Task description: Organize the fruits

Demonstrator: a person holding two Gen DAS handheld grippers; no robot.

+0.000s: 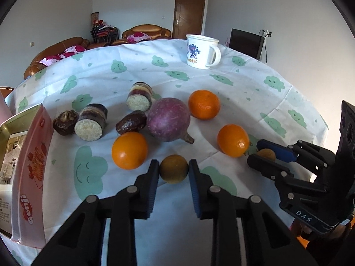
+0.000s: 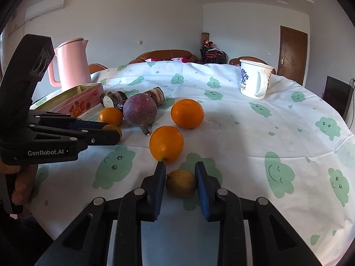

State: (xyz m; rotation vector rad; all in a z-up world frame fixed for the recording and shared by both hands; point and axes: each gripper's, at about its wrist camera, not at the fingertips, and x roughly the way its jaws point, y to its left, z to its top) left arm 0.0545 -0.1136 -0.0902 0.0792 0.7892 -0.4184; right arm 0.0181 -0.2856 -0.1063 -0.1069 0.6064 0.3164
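In the left wrist view my left gripper (image 1: 173, 163) is shut on a small round brown fruit (image 1: 173, 171) resting on the cloth. My right gripper (image 2: 180, 168) is likewise shut on a second small brown fruit (image 2: 181, 184). Each gripper also shows in the other's view: the right gripper (image 1: 263, 156) with its fruit (image 1: 267, 154), and the left gripper (image 2: 114, 133) with its fruit (image 2: 113, 129). Three oranges (image 1: 129, 150) (image 1: 204, 104) (image 1: 233, 140) and a purple root (image 1: 168, 119) lie just beyond the grippers.
Two cut sugarcane pieces (image 1: 91, 122) (image 1: 139, 96) and two dark chestnut-like pieces (image 1: 65, 122) (image 1: 131, 122) lie behind. An open pink tin (image 1: 28, 166) stands at the left, a pink kettle (image 2: 71, 64) behind it. A white mug (image 1: 202, 51) sits near the table's far edge.
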